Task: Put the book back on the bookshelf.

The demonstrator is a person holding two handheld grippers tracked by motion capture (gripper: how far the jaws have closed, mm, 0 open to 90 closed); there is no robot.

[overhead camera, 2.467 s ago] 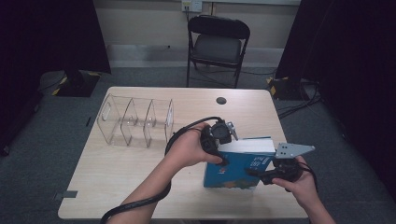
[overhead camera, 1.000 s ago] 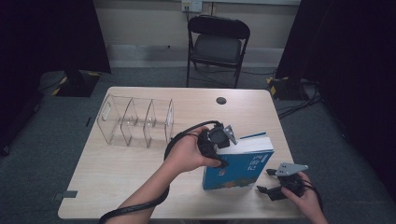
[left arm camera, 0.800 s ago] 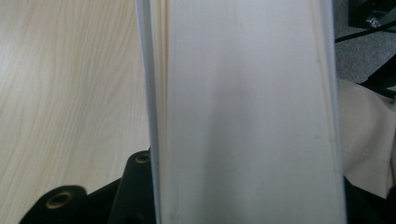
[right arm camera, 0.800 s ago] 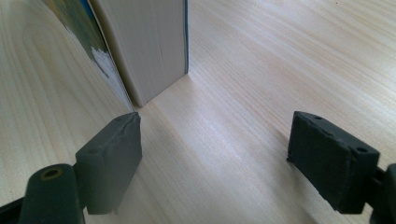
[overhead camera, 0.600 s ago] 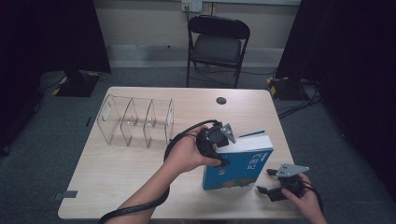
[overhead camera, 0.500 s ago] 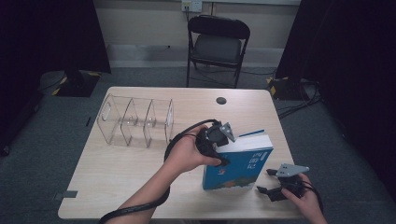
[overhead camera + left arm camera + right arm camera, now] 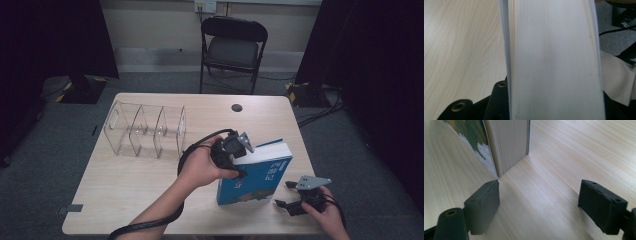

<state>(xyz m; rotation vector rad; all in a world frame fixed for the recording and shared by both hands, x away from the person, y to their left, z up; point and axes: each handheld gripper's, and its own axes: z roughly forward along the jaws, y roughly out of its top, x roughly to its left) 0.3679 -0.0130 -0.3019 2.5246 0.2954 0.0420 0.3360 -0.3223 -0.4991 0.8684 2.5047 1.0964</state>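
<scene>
Near the table's (image 7: 150,175) right front, the blue book (image 7: 257,180) stands on edge, left gripper (image 7: 234,150) just tightened across its thickness to steady it. Right gripper (image 7: 292,202) waits beside, jaws wide and empty; clear rack (image 7: 145,130) probably the destination.

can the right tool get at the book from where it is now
Probably yes. The right tool sits open beside the upright book, with bare table between them. The left tool grips the book's far end.
</scene>
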